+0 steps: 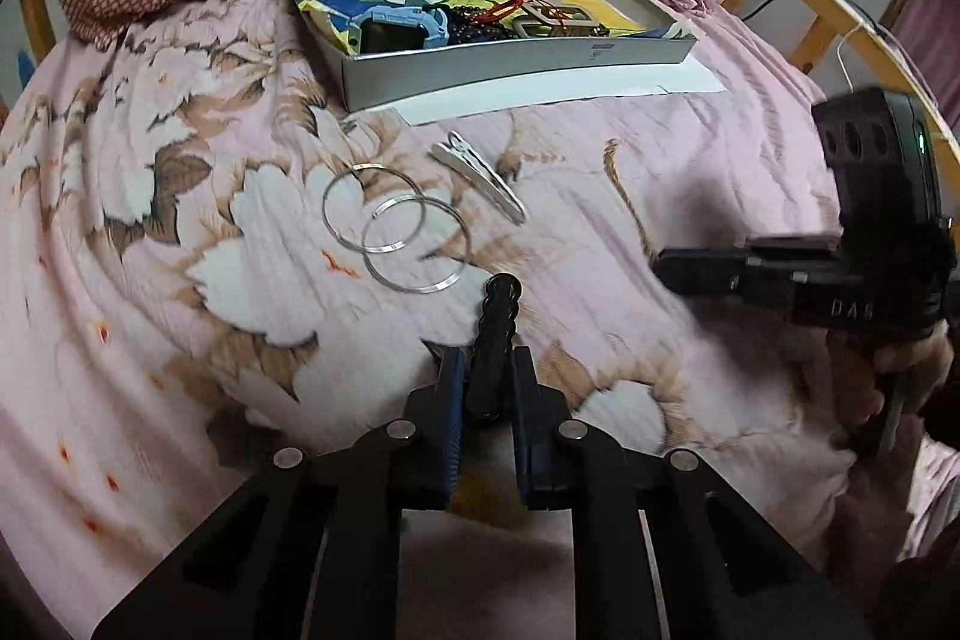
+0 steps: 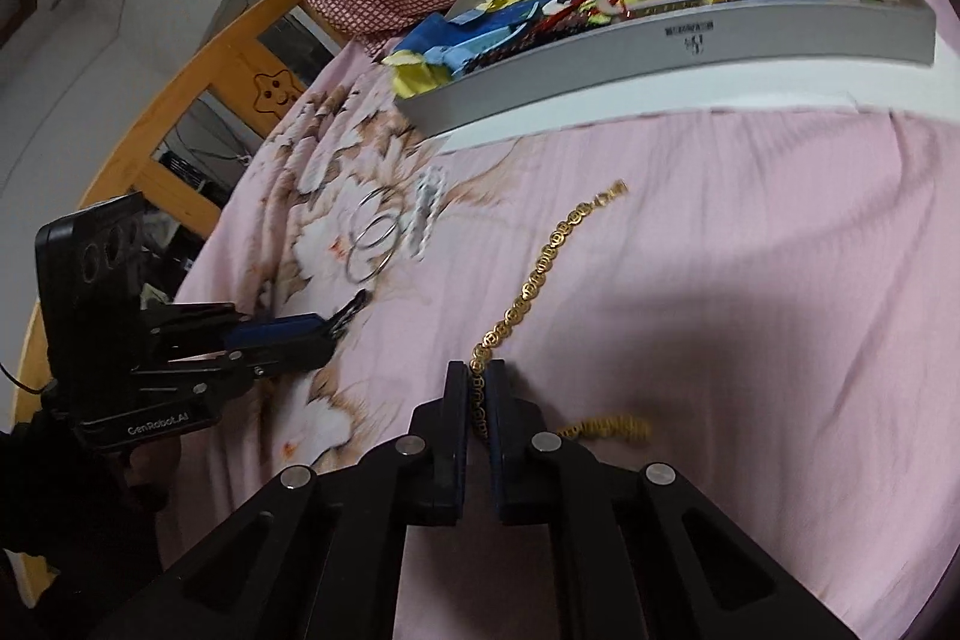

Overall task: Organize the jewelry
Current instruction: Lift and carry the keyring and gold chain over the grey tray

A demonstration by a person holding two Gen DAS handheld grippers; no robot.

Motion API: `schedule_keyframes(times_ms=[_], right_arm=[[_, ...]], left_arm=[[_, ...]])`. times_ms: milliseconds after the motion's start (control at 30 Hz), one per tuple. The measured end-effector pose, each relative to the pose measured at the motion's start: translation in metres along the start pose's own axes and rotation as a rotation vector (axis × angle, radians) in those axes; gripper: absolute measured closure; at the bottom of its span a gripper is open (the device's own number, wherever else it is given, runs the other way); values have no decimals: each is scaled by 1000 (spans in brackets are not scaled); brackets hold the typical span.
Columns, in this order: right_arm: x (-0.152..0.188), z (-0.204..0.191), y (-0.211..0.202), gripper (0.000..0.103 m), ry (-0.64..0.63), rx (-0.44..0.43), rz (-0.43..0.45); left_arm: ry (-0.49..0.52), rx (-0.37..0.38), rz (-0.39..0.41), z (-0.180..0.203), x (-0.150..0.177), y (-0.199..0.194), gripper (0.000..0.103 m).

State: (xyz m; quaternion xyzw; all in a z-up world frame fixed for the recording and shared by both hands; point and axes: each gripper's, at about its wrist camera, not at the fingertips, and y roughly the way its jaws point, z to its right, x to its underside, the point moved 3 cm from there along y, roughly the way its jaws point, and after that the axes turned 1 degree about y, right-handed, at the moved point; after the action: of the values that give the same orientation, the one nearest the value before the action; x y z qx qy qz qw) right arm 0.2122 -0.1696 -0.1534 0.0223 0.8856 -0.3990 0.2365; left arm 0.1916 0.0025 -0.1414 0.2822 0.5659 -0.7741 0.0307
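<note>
Left wrist view: tray contents are partly hidden behind the grey tray (image 1: 516, 67) wall at upper centre. Two silver hoops (image 1: 396, 235) and a silver clip (image 1: 480, 175) are seen at centre, just beyond the left gripper (image 1: 489, 370), which is clamped on a black wavy hair clip (image 1: 495, 334). Right wrist view: a gold chain (image 2: 540, 268) is pinched by the right gripper (image 2: 477, 382) at lower centre; its tail is bunched and blurred beside the fingers.

A pink floral bedspread (image 1: 240, 280) covers a wooden-framed bed (image 2: 198, 100) by pale walls (image 2: 90, 40).
</note>
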Motion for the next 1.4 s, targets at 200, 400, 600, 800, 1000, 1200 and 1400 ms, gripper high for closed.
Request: schedule_keyframes(times_ms=[200, 400, 600, 800, 1000, 1200, 1400], right_arm=[[13, 2, -4, 97, 104, -92, -7], [15, 7, -16, 97, 208, -184, 24], [9, 3, -28, 97, 242, -241, 67], [0, 0, -40, 97, 236, -250, 112], [-17, 1, -55, 97, 239, -265, 163], [-44, 7, -60, 97, 245, -276, 198], [-84, 17, -75, 97, 244, -273, 256]], left_arm=[[-62, 14, -17, 14, 10, -7, 91], [-107, -8, 24, 19, 13, -19, 91], [-160, -42, 79, 14, 12, -31, 91], [-139, -82, 121, 18, 7, -36, 91], [-121, -100, 168, 19, -12, -34, 91], [-127, -92, 245, 12, -50, -39, 91], [-130, -76, 287, 4, -94, -34, 91]])
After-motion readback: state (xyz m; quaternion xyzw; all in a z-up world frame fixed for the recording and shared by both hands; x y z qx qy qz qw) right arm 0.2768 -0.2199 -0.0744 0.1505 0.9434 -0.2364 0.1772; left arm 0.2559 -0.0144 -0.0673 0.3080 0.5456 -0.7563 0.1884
